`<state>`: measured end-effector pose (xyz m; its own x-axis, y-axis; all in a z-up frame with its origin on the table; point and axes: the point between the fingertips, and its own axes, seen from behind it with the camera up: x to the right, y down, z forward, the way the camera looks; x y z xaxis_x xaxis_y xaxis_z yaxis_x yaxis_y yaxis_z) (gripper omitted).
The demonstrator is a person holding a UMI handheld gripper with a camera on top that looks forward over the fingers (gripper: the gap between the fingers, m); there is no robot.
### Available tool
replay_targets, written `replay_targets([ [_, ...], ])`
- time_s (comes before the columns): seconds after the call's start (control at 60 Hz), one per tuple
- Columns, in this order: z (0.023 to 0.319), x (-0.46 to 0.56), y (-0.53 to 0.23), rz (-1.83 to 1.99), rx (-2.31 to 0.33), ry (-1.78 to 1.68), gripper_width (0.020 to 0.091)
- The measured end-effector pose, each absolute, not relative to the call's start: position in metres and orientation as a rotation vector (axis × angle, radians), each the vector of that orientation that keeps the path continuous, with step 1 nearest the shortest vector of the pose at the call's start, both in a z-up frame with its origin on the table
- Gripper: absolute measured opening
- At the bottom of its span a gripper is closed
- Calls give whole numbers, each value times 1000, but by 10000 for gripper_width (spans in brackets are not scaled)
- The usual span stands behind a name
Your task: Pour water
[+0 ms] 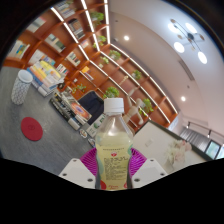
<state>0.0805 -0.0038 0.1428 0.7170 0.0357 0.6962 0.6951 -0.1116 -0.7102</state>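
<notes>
One view only, camera riding on my tongs (113, 168), looking forward along both fingers. View tilted hard, room rolled sideways: ceiling lights (186, 40) off to one side, shelving (75, 35) to other. Bottle (113, 145) very near lens, between pads. No second view to share.

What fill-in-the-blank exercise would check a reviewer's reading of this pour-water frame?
1. The bottle has a ____ cap.
2. The bottle stands ____ the two fingers.
3. The pads on the fingers are ____.
4. The liquid in the bottle looks pale ____.

Missing words: white; between; pink; yellow
</notes>
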Motion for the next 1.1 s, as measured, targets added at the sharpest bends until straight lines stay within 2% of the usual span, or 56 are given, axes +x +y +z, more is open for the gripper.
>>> replay_targets([
  [0.35,173,-97,18,-1022,-1240,-1239,356],
  [0.633,168,-170,28,-1380,-847,-1594,356],
  [0.783,172,-195,27,-1536,-635,-1670,358],
  [1.0,173,-197,29,-1558,-629,-1662,359],
  [1.1,171,-193,27,-1460,-721,-1607,359],
])
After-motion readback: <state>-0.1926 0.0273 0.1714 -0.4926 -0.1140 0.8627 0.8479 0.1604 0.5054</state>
